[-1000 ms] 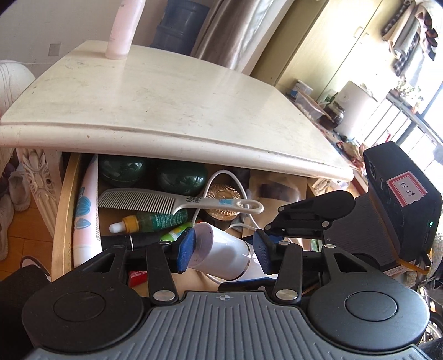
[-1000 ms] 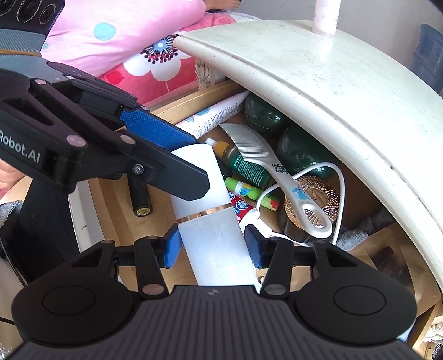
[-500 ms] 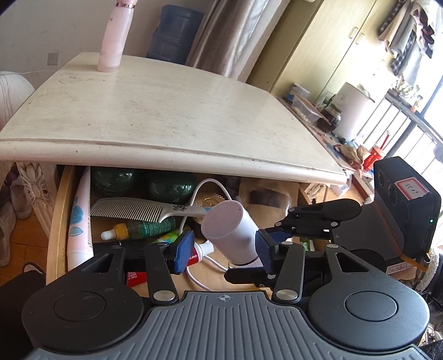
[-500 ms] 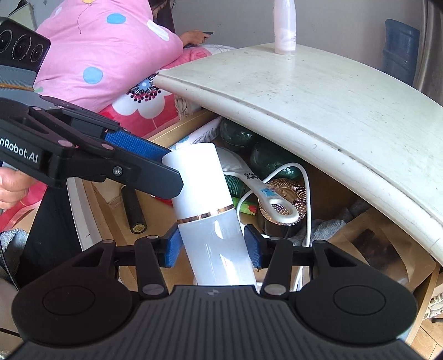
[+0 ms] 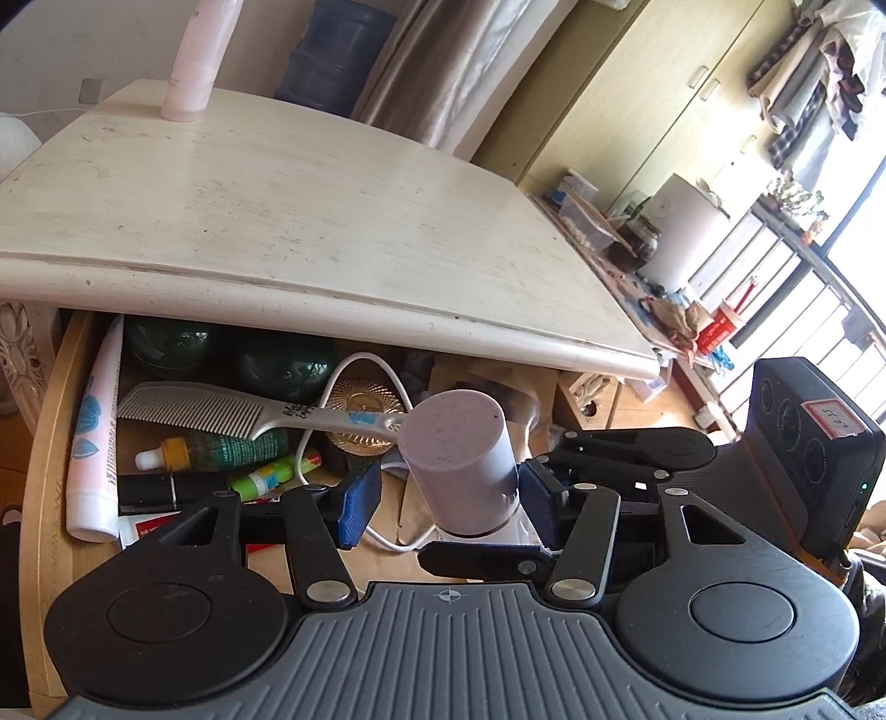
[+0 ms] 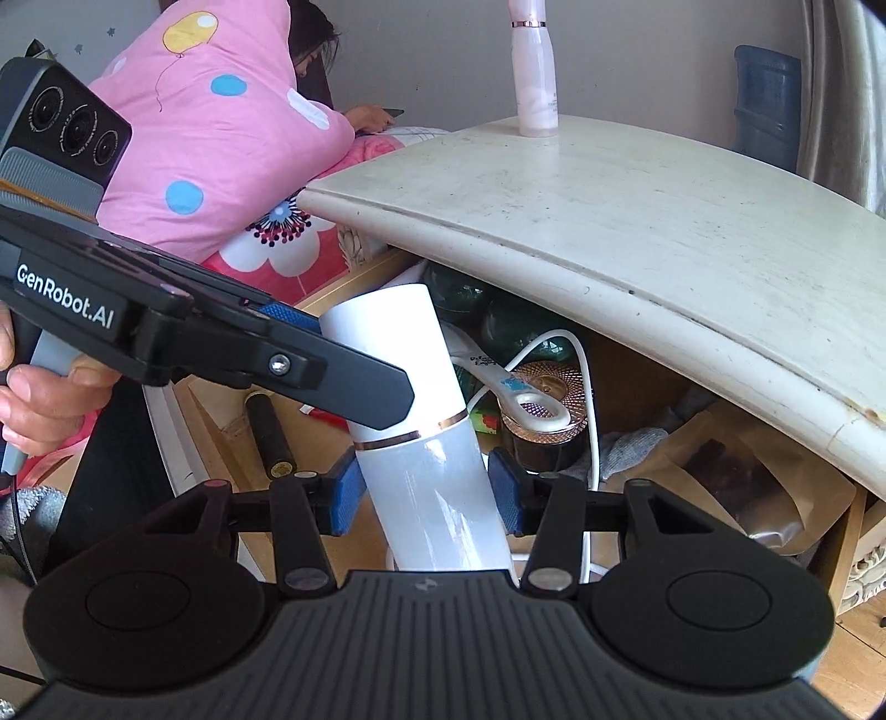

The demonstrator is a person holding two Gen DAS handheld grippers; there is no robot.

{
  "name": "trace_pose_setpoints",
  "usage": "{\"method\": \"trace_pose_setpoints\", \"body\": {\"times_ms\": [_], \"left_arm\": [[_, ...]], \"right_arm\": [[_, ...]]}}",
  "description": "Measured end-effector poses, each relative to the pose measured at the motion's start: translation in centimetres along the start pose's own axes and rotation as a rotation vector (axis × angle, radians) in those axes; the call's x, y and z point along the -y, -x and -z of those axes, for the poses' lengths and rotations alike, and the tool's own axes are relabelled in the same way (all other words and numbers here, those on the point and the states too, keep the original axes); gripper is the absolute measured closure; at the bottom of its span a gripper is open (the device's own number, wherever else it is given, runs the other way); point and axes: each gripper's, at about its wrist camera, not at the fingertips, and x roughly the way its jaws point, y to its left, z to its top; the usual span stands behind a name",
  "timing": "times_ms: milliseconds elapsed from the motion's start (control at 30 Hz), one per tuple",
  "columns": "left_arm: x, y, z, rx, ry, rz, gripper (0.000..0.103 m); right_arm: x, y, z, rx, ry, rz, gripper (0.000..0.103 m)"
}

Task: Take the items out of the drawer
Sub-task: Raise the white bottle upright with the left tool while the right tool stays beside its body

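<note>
Each black claw (image 6: 423,495) carries blue pads (image 5: 359,504), silver screws, white GenRobot.AI lettering.

Cream-white worn wooden nightstand top (image 5: 310,221) at centre. Behind it, plain pale wall (image 6: 443,61), blue plastic water jug (image 5: 338,50) and grey-brown curtain (image 5: 443,72). To its right, tall yellow-beige wardrobe doors (image 5: 637,94), then bright barred window (image 5: 830,288). To its left, pink dotted bedding (image 6: 221,138). Below, wooden floor (image 6: 853,664).
</note>
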Motion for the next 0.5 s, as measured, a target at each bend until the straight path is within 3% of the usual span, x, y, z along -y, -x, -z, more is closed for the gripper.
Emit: {"method": "trace_pose_setpoints", "body": {"times_ms": [133,267,500], "left_arm": [[0.5,-0.7,0.1,0.005,0.002,0.021,0.048],[1.2,-1.0,0.2,0.021,-0.005,0.045,0.058],[2.5,-1.0,0.4,0.040,-0.077,0.020,0.058]], "right_arm": [[0.2,0.6,0.4,0.019,-0.013,0.003,0.054],[0.5,0.8,0.7,0.031,-0.022,0.007,0.054],[1.0,1.0,0.8,0.032,-0.037,0.009,0.054]]}}
